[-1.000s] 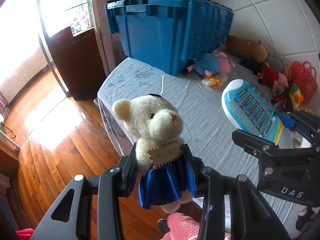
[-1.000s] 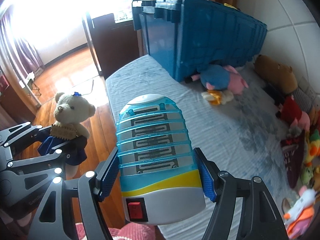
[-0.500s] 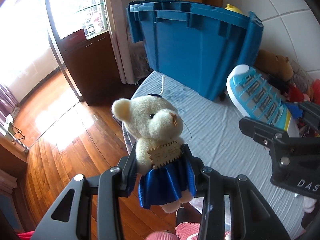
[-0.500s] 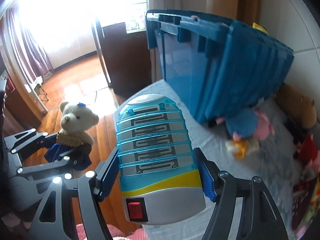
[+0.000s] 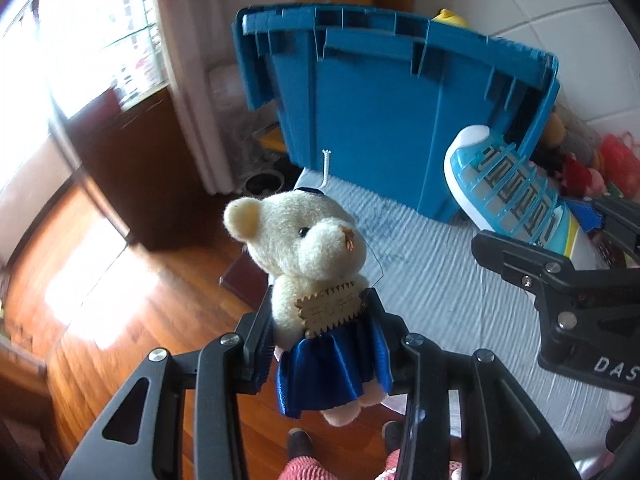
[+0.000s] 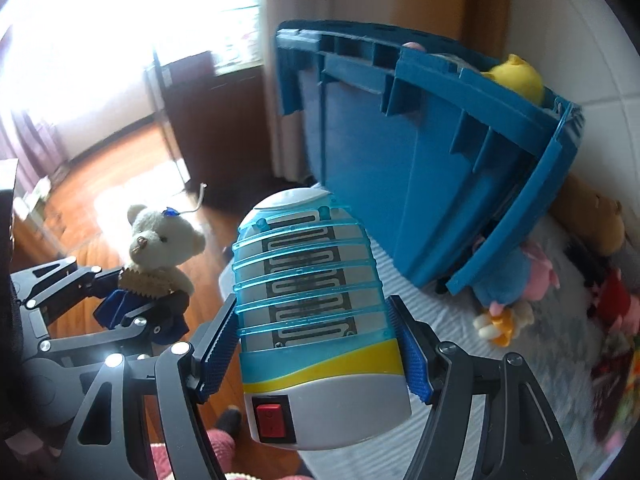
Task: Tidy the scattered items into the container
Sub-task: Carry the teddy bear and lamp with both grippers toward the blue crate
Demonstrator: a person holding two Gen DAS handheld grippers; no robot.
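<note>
Light source: daylight floods in through the window (image 5: 80, 40) at ten o'clock in both views.
Glare: the panes are blown out to white; in the right wrist view the glare washes over the whole upper left.
Floor: a bright sun patch lies on the wooden floor (image 5: 100, 300) at eight o'clock, edges soft.
Shadows: the near face of the blue container (image 6: 420, 180) is shaded, its rim lit.
Sharpness: the teddy bear (image 5: 312, 248) and the mosquito lamp (image 6: 316, 312) are crisp up close.
Blur: background streaks with motion, worst at three to five o'clock in the right wrist view.
Distortion: fisheye bends straight lines; black corners ring both frames.
</note>
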